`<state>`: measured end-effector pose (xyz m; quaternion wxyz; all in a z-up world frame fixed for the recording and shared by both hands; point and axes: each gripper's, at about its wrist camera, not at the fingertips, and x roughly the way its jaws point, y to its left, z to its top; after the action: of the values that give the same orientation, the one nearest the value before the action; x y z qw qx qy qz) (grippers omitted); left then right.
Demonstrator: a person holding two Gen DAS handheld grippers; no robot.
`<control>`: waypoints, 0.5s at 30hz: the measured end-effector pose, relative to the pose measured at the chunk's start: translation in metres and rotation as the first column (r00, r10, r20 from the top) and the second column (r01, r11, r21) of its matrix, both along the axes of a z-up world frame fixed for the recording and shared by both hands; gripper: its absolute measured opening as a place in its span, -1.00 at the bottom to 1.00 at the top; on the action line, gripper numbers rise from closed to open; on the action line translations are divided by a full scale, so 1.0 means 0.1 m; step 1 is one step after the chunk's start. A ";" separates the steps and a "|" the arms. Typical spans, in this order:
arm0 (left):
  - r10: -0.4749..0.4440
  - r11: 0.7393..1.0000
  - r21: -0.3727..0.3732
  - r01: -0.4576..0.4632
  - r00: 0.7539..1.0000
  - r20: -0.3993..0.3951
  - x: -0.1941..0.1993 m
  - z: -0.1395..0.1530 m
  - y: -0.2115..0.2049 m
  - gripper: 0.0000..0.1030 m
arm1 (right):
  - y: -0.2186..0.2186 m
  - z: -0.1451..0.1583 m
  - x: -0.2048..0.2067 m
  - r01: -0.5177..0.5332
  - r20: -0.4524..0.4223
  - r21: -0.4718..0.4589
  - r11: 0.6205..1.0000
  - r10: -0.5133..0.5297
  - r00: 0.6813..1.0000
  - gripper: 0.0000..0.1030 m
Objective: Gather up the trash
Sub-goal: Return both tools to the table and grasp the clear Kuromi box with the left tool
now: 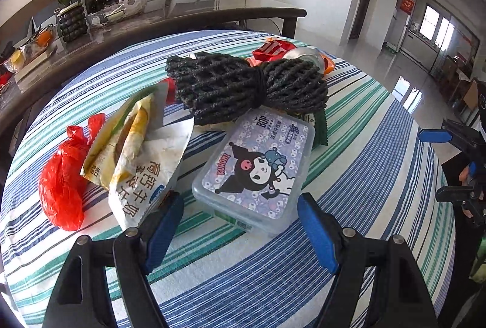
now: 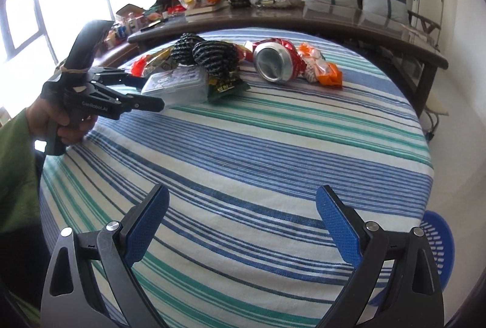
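The left claw [image 1: 240, 232] is held wide open with nothing gripped, just short of the trash on the striped counter [image 1: 379, 176]. Far to its left a red bag [image 1: 60, 182] is seen, then a milk wrapper [image 1: 142, 164] touching the left finger [image 1: 164, 230]. Straight ahead, between the fingertips but not pressed by them, a lidded box [image 1: 258, 167] is found, with black foam netting [image 1: 243, 85] lying behind it and partly on it. Beyond the netting, to the right, a crushed can [image 1: 303, 54] is visible. The right claw [image 2: 243, 224] is also spread wide and empty, over bare cloth; the trash lies well ahead of it, and a blue basket [image 2: 440, 240] is seen to its right, below the counter edge.
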<state>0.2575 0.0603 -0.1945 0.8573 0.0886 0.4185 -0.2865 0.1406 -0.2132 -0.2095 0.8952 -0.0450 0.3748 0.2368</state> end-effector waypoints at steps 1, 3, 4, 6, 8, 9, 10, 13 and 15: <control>-0.020 1.000 -0.003 0.020 1.000 0.004 0.01 0.01 -0.02 0.54 | -0.01 0.01 0.00 -0.001 0.001 0.000 1.000 0.001 1.000 0.90; -0.048 0.999 0.004 0.048 0.999 0.017 0.04 0.02 -0.09 0.54 | -0.02 0.01 -0.01 -0.004 0.004 -0.002 1.000 0.004 1.000 0.90; -0.057 0.998 0.006 0.057 0.998 0.017 0.06 0.02 -0.13 0.54 | -0.02 0.01 -0.01 -0.004 0.005 -0.002 1.000 0.004 1.000 0.90; -0.068 0.998 0.015 0.067 0.998 0.013 0.10 0.01 -0.19 0.54 | -0.02 0.01 0.00 -0.003 0.001 -0.004 1.000 0.003 1.000 0.90; -0.076 0.997 0.028 0.075 0.997 0.016 0.15 0.00 -0.25 0.54 | -0.02 -0.01 0.03 0.001 -0.006 -0.008 1.000 -0.001 1.000 0.90; -0.080 0.996 0.035 0.079 0.997 0.019 0.15 0.00 -0.27 0.54 | -0.03 -0.01 0.04 0.005 -0.008 -0.010 1.000 -0.005 1.000 0.90; -0.082 0.996 0.043 0.081 0.996 0.024 0.16 0.00 -0.28 0.54 | -0.03 -0.02 0.05 0.006 -0.009 -0.011 1.000 -0.006 1.000 0.90; -0.102 0.994 0.041 0.100 0.994 0.041 0.10 0.02 -0.30 0.53 | -0.04 -0.02 0.05 0.012 -0.009 -0.017 1.000 -0.012 1.000 0.90; -0.120 0.993 0.023 0.119 0.992 0.037 0.06 0.04 -0.33 0.45 | -0.04 -0.02 0.06 0.017 -0.011 -0.015 1.000 -0.017 1.000 0.90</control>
<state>0.2634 0.0270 -0.1907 0.8456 0.1278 0.3988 -0.3312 0.1462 -0.2175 -0.2115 0.8947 -0.0474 0.3820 0.2268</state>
